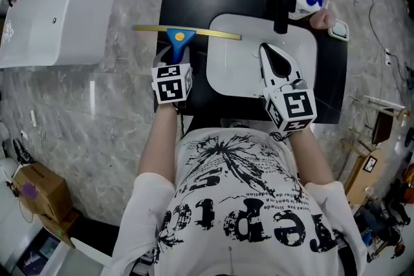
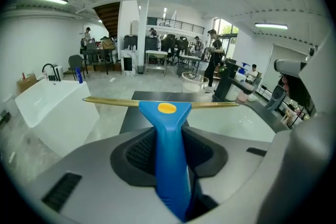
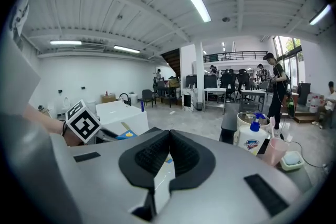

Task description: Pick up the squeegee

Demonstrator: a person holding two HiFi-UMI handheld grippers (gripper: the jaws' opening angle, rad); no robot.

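The squeegee [image 1: 176, 37] has a blue handle and a long brass-coloured blade [image 1: 213, 33]. It hangs above the left edge of the black mat [image 1: 194, 3]. My left gripper [image 1: 174, 56] is shut on the blue handle, which runs up between its pads in the left gripper view, squeegee [image 2: 169, 134], with the blade lying crosswise beyond the fingertips [image 2: 131, 149]. My right gripper [image 1: 269, 52] hovers over the white panel [image 1: 233, 68] on the mat. Its black pads meet at the tips with nothing between them, as the right gripper view [image 3: 169, 135] shows.
A white box [image 1: 58, 16] stands on the marble floor at the left. Behind the panel are a black post [image 1: 283, 6], a pump bottle [image 1: 309, 2] and a pink cup [image 1: 321, 19]. Cables and cardboard boxes lie at the right and lower left.
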